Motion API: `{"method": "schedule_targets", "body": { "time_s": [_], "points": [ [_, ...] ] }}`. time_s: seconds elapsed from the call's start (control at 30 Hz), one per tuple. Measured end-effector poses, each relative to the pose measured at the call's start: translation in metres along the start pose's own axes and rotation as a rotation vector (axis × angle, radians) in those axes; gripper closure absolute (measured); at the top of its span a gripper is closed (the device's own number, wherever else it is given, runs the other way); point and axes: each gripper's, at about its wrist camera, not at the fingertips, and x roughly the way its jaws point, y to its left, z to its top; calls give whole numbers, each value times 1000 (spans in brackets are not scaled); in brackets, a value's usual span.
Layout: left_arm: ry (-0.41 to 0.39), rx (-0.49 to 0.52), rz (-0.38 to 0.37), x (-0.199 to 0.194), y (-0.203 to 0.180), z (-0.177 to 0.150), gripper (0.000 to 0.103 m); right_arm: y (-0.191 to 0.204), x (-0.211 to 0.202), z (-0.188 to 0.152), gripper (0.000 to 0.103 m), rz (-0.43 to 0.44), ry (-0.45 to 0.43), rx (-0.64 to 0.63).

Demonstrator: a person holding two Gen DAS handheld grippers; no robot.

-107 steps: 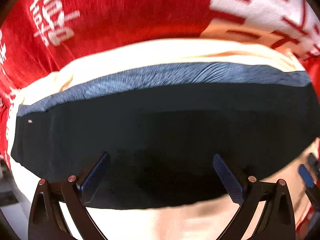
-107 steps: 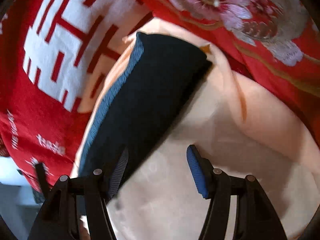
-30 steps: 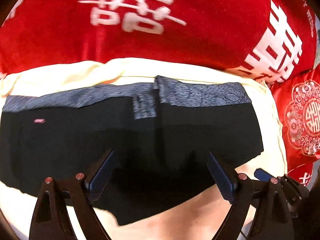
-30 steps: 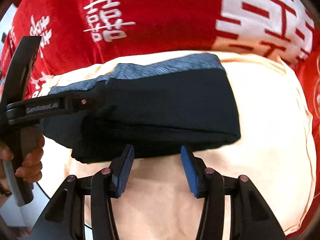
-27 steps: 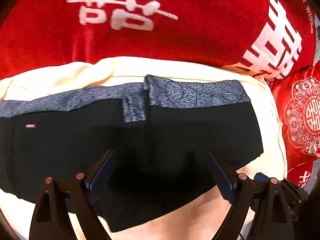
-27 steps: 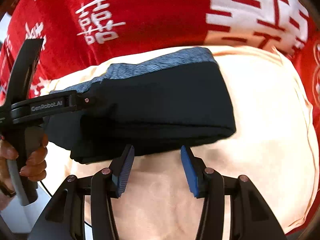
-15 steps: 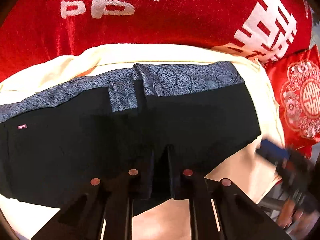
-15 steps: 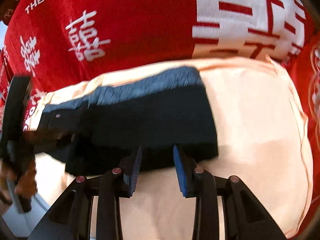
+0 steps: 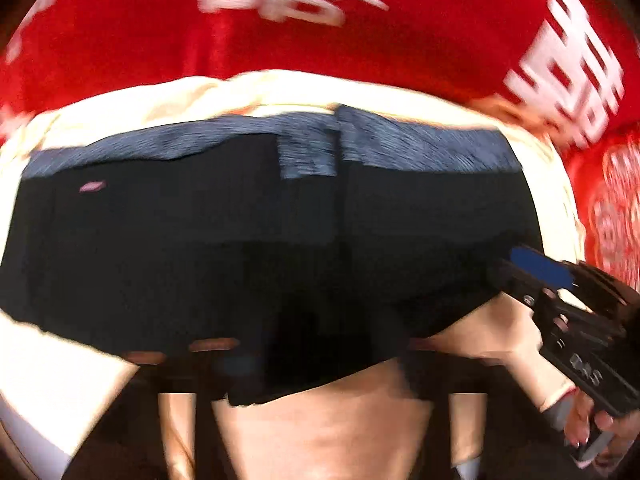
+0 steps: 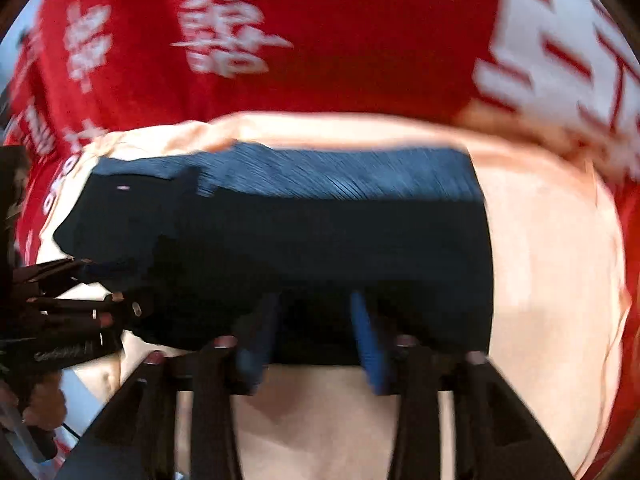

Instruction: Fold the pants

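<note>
Black pants (image 9: pixel 248 248) with a grey-blue waistband (image 9: pixel 400 148) lie folded on a cream sheet (image 9: pixel 360 432); they also show in the right wrist view (image 10: pixel 320 240). My left gripper (image 9: pixel 304 344) is at the near edge of the pants; motion blur and dark cloth hide its fingers. My right gripper (image 10: pixel 316 320) has its blue pads a short gap apart, astride the near fold of the pants. The right gripper (image 9: pixel 540 268) also shows at the pants' right end in the left wrist view, and the left gripper (image 10: pixel 72 312) at their left end in the right wrist view.
A red cloth with white characters (image 9: pixel 280 20) covers the surface behind the cream sheet. A red embroidered cushion (image 9: pixel 612 208) lies at the right. Both views are blurred by motion.
The left gripper went from wide open to shut at the pants' near edge. The right gripper narrowed and moved forward onto the near fold. Both cameras are moving now.
</note>
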Motion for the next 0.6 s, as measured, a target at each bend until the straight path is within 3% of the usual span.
{"method": "schedule_targets", "body": {
  "time_s": [0.03, 0.13, 0.23, 0.3, 0.5, 0.6],
  "points": [
    [-35, -41, 2, -7, 10, -3, 15, 13, -4, 5, 39, -5, -27, -53],
    [-21, -99, 19, -11, 33, -8, 15, 51, -6, 6, 38, -33, -73, -216],
    [2, -156, 51, -8, 61, -18, 15, 90, 7, -8, 38, -155, -92, -420],
    [12, -174, 70, -9, 75, -25, 15, 108, 17, -18, 46, -211, -97, -525],
    [39, -197, 105, -5, 101, -42, 15, 120, 41, -22, 51, -276, -111, -582],
    [48, -207, 104, -3, 105, -47, 15, 124, 60, -23, 51, -310, -75, -607]
  ]
}}
